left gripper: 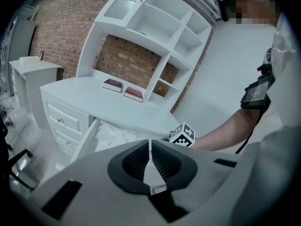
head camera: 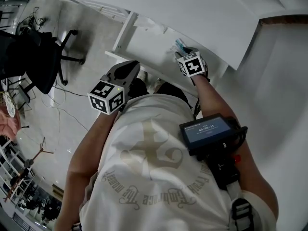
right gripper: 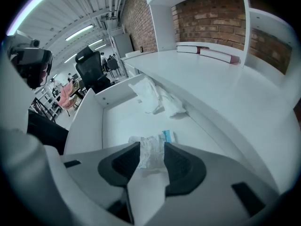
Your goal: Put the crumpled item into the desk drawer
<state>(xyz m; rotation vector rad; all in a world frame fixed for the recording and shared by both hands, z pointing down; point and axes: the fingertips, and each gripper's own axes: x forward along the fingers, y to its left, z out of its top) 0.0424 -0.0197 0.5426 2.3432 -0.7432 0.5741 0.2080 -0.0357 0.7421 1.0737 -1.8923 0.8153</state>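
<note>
Over the open desk drawer (right gripper: 87, 126): right gripper (right gripper: 151, 145) pointing steeply down into it. Its fingers stand moderately apart. The crumpled item (right gripper: 151, 160) shows in the gap between them, lying on the drawer floor just past the tips. It spreads out behind both fingers, wider than the gap, and I see neither pad pressing on it, so I log it as not gripped.

Item: white, wrinkled, with a blue-edged end. In the right gripper view its visible part runs across the gap. The blue end points right, toward the side of the drawer under the desk top (right gripper: 211, 88). The fingers cover the rest, so I cannot fix the full long axis. In the head view a bit of blue (head camera: 178, 45) shows just beyond the right gripper's marker cube (head camera: 192, 64).

Second heap of crumpled white paper (right gripper: 157, 97) sits deeper in the drawer, well apart from the item.

Left gripper (left gripper: 149, 146): fingers closed together, only a hairline between the pads, nothing held. It is off to the side, clear of the drawer, aimed across at it.

Two books (right gripper: 209, 53) lie flat on the desk top by the brick wall. Black office chair (head camera: 36, 57) stands on the floor well away from the desk.
</note>
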